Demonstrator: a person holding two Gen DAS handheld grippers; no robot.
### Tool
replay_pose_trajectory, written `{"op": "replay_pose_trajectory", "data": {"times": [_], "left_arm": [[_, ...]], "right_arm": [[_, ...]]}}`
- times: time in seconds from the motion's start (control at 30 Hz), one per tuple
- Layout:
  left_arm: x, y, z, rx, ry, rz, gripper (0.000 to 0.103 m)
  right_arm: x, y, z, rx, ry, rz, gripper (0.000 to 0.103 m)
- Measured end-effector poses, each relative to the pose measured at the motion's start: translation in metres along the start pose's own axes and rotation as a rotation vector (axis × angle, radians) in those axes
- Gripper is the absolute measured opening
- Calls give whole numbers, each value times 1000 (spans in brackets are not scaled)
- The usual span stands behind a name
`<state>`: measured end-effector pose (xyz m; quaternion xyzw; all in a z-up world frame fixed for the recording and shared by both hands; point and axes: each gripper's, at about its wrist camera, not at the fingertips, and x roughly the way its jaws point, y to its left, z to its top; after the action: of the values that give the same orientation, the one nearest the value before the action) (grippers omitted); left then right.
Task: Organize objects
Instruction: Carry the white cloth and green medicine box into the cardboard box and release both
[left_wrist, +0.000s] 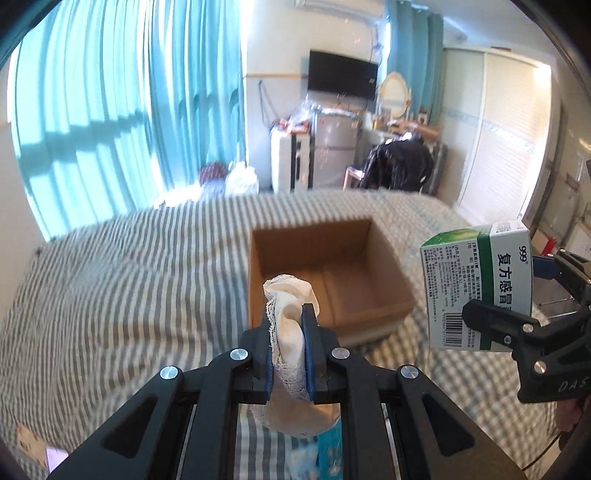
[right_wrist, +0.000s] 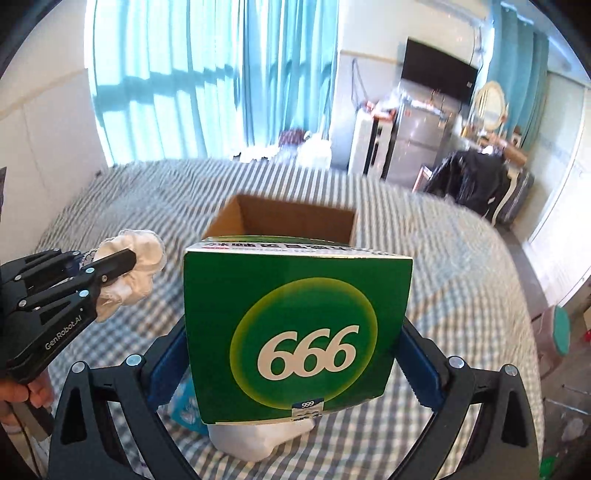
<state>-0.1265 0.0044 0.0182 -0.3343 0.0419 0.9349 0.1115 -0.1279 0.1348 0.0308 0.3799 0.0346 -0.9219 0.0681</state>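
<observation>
My left gripper (left_wrist: 290, 325) is shut on a white gauze roll (left_wrist: 290, 306) and holds it in the air just before the near wall of an open cardboard box (left_wrist: 388, 295). The box sits on the striped bed and looks empty. My right gripper (right_wrist: 295, 354) is shut on a green and white medicine box (right_wrist: 295, 332), held above the bed in front of the cardboard box (right_wrist: 229, 218). The medicine box (left_wrist: 476, 288) also shows at the right of the left wrist view. The left gripper (right_wrist: 122, 266) with the gauze (right_wrist: 140, 254) shows at the left of the right wrist view.
The bed (left_wrist: 129, 277) has a grey striped cover. A white packet (right_wrist: 251, 439) and a light blue packet (right_wrist: 184, 406) lie on it under my right gripper. Teal curtains (left_wrist: 129, 110), a fridge (left_wrist: 332, 147) and a chair with dark clothes (left_wrist: 402, 166) stand beyond the bed.
</observation>
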Motion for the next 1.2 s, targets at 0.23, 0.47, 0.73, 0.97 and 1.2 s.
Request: {"op": "replay_pose_trajectory", "data": {"times": [0.23,0.47,0.73,0.97,1.2], "left_arm": [[39,-8,44,35,-4,4,13],[121,-8,53,33,63,-34,13],[186,-3,39,51,104,-74,13],[191,0,33,15,94,-104,87],[143,9,36,-32,61,-91,88]], "right_arm": [[22,-10,55,38,-29,-37,99],[98,-23,80,73,28,-58,99],[172,-42,74,113,88,-4,100],[181,-56,68,182,90,60,101],[136,-56,73,183,58,47,101]]}}
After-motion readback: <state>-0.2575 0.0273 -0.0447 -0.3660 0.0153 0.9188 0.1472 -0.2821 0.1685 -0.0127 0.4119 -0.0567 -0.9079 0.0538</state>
